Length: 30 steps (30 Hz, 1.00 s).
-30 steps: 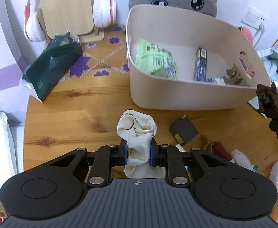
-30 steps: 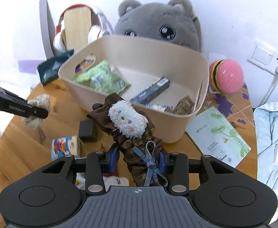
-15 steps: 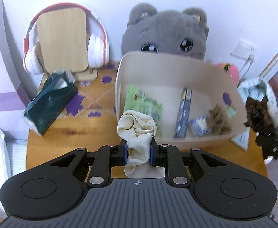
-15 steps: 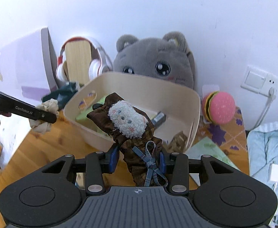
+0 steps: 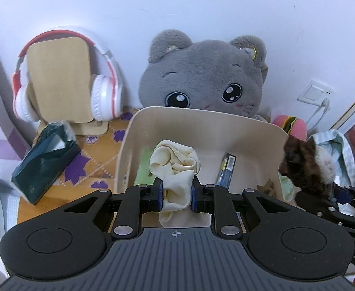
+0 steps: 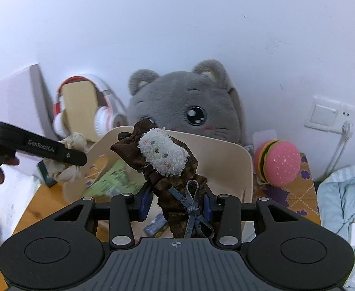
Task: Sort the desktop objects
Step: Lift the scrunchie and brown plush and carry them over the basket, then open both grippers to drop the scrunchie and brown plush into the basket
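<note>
Both claws are gripping soft items above the bin. Left gripper is clamping a cream scrunchie, its blue pads pressing the fabric from either side, and holding it over the near left part of the beige storage bin. Right gripper is clenching a brown plaid scrunchie that is carrying a fuzzy white animal face and a blue-grey ribbon bow, and holding it in front of the bin's near wall; in the left wrist view it is showing at the bin's right end.

Behind the bin, a big grey plush cat is leaning against the white wall. Inside the bin, a green packet is lying toward the left and a dark slim box with a barcode is lying toward the right; its print is too small to read. White and red headphones are hanging on a wooden stand at the back left, with a dark green tissue pack lying just in front. A pink burger toy is sitting to the right of the bin. White lettering on the left gripper's finger is reading "GenRobot.AI" in the right wrist view.
</note>
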Tool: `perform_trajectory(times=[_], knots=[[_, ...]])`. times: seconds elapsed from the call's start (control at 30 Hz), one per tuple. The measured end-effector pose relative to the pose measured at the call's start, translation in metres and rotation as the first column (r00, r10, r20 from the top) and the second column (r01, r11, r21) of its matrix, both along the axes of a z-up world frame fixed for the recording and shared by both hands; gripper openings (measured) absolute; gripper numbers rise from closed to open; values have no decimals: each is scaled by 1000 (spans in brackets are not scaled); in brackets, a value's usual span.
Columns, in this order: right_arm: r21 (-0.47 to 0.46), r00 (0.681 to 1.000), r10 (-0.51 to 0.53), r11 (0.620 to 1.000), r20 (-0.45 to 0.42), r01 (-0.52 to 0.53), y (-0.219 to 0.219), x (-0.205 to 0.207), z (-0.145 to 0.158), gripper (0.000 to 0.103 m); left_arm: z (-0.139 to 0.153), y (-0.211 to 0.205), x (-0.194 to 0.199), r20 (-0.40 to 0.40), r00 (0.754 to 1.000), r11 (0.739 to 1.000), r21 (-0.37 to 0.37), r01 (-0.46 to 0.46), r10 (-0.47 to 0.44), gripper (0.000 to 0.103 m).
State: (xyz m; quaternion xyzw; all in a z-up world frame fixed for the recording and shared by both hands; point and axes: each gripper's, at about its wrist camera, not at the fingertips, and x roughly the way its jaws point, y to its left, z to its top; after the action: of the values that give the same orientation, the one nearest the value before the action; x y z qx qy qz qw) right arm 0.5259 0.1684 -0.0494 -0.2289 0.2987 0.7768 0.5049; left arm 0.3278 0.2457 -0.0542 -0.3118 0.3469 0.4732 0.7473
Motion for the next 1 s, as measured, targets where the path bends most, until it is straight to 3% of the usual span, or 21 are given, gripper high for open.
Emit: perform_trajectory(times=[0.4, 0.63, 0.7, 0.8, 0.9, 0.93, 1.0], knots=[[-107, 996, -70, 992, 46, 75, 39, -1, -53, 40, -58, 17, 39, -60, 997, 996, -77, 35, -40, 21], [-158, 994, -45, 986, 96, 60, 53, -9, -74, 40, -84, 22, 49, -136, 987, 991, -114, 67, -82, 23], [-175, 993, -31, 983, 116, 51, 55, -13, -79, 40, -88, 23, 46, -134, 988, 991, -120, 53, -69, 28], [-188, 990, -23, 981, 142, 50, 56, -17, -85, 40, -90, 25, 41, -123, 991, 992, -120, 41, -56, 45], [-197, 986, -6, 980, 164, 39, 55, -21, -90, 45, -84, 23, 40, -111, 991, 993, -99, 64, -75, 70], [-196, 985, 0, 980, 173, 35, 55, -22, -91, 53, -82, 22, 41, -119, 990, 994, -84, 70, -80, 85], [-188, 983, 7, 982, 185, 28, 53, -24, -92, 57, -76, 20, 43, -145, 986, 995, -56, 79, -86, 88]])
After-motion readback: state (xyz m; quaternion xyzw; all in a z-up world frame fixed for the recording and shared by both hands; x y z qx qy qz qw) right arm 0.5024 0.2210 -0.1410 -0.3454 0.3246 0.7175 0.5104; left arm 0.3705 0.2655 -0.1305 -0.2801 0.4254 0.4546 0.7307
